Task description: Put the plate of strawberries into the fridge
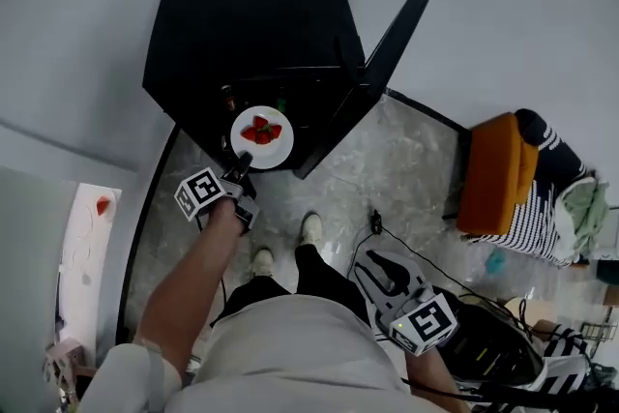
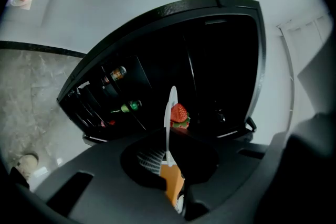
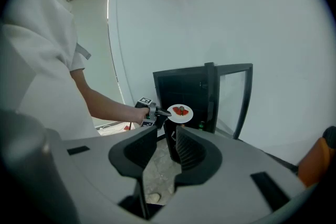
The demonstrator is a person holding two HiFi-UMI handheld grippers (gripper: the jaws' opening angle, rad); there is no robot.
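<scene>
A white plate of strawberries [image 1: 262, 136] hangs in front of the open black fridge [image 1: 251, 24], level with its dark inside. My left gripper [image 1: 242, 160] is shut on the plate's near rim. In the left gripper view the plate [image 2: 170, 110] shows edge-on between the jaws, with a red strawberry [image 2: 179, 113] on it. The right gripper view also shows the plate [image 3: 181, 113] before the fridge [image 3: 184, 89]. My right gripper [image 1: 385, 271] hangs low at the right, away from the fridge. Its jaws [image 3: 170, 147] stand apart with nothing between them.
The fridge door [image 1: 372, 77] is swung open to the right. Bottles [image 2: 119, 72] sit on racks inside the fridge. An orange seat [image 1: 496, 171] with striped cloth [image 1: 542, 213] stands at the right, and cables [image 1: 387, 237] trail on the marble floor. A second plate with a strawberry [image 1: 102, 205] lies at the left.
</scene>
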